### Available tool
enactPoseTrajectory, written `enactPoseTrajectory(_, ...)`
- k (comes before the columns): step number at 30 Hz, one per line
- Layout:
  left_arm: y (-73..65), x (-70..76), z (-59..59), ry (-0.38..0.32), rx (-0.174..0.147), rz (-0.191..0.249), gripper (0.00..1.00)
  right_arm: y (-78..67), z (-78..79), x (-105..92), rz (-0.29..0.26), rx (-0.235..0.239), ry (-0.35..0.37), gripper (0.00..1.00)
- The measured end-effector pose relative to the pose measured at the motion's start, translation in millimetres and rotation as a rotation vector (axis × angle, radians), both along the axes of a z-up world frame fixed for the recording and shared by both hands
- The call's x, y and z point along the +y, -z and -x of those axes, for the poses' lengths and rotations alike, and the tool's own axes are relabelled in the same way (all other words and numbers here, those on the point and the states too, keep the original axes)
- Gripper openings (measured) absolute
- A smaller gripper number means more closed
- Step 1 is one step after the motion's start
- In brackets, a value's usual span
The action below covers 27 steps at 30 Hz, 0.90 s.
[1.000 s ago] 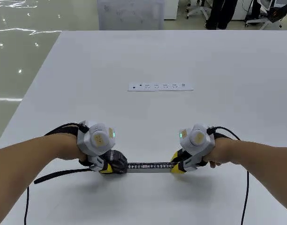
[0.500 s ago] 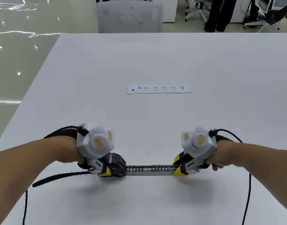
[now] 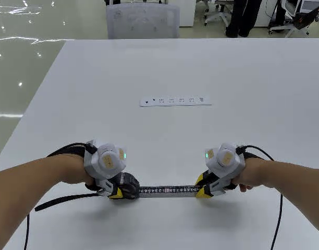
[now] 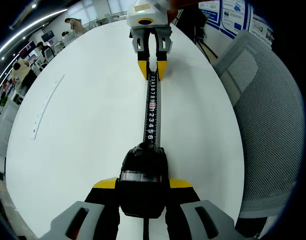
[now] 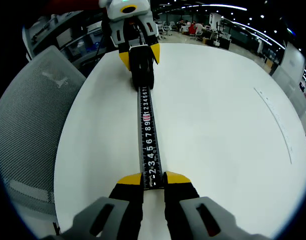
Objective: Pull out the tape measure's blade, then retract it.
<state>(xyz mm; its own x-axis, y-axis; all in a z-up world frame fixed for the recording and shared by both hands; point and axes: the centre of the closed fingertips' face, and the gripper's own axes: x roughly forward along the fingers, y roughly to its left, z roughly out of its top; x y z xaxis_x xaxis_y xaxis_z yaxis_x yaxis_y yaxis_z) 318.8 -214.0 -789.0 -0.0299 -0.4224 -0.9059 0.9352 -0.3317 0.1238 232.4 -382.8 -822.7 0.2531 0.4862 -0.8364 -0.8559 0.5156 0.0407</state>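
The black tape measure case (image 3: 128,185) rests on the white table (image 3: 164,67), held between the yellow-tipped jaws of my left gripper (image 3: 117,191). In the left gripper view the case (image 4: 143,177) sits between the jaws of my left gripper (image 4: 143,184), and the blade (image 4: 151,107) runs away to the other gripper. My right gripper (image 3: 202,188) is shut on the blade's end. The blade (image 3: 167,190) stretches flat between the two. In the right gripper view the numbered blade (image 5: 147,137) leads from my right gripper (image 5: 153,179) to the case (image 5: 142,67).
A white power strip (image 3: 175,101) lies flat mid-table, well beyond the grippers. A grey mesh chair (image 3: 143,21) stands at the far edge. Black cables (image 3: 277,219) trail from both grippers over the near table. People and office chairs are beyond the table.
My right gripper has drawn rightwards with the blade's end, so more blade shows between the grippers. The left gripper and the case have stayed nearly in place.
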Motion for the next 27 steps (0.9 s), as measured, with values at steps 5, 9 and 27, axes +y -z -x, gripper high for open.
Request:
enactPoseTrajectory(5,0.2,-0.2,-0.6,-0.003,-0.001,-0.001,0.32,0.4,1.5,-4.6,0.003,0.001,0.004,0.13)
enactPoseTrajectory(9,0.4,-0.4,-0.6,-0.002,-0.002,-0.004,0.32,0.5,3.1,-7.2,0.004,0.002,0.006,0.13)
enactPoseTrajectory(27,-0.7,-0.5,0.4,-0.006,-0.003,-0.008,0.32,-1.5,8.4,-17.9,0.014,0.004,0.007,0.13)
